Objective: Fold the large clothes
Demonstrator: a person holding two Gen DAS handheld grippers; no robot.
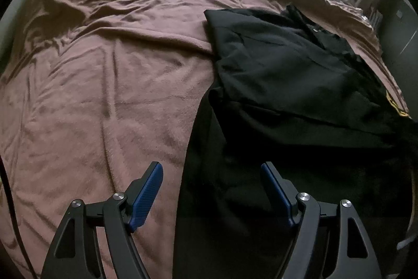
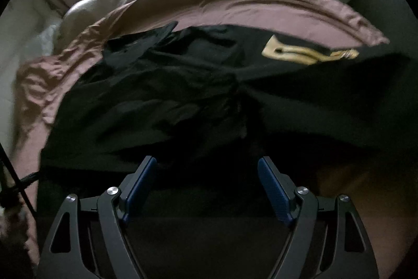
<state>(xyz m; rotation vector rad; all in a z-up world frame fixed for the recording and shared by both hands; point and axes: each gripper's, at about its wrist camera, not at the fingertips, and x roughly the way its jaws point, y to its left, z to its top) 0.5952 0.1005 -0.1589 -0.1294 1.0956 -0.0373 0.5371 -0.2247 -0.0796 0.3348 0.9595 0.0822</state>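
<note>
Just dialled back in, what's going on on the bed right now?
A person holds a two-finger claw in each hand over a large black garment spread, still rumpled, on a bed covered with a pinkish-brown fleece blanket. The left claw is open, straddling the garment's near left edge, gripping nothing. The right claw is also open and empty, above the dark cloth. A yellow printed patch shows on the garment's far side. No fold looks finished yet.

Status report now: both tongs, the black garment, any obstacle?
Left tongs open, empty. Right tongs open, empty. Black garment lies crumpled on pink blanket, not gripped. No obstacle seen.
</note>
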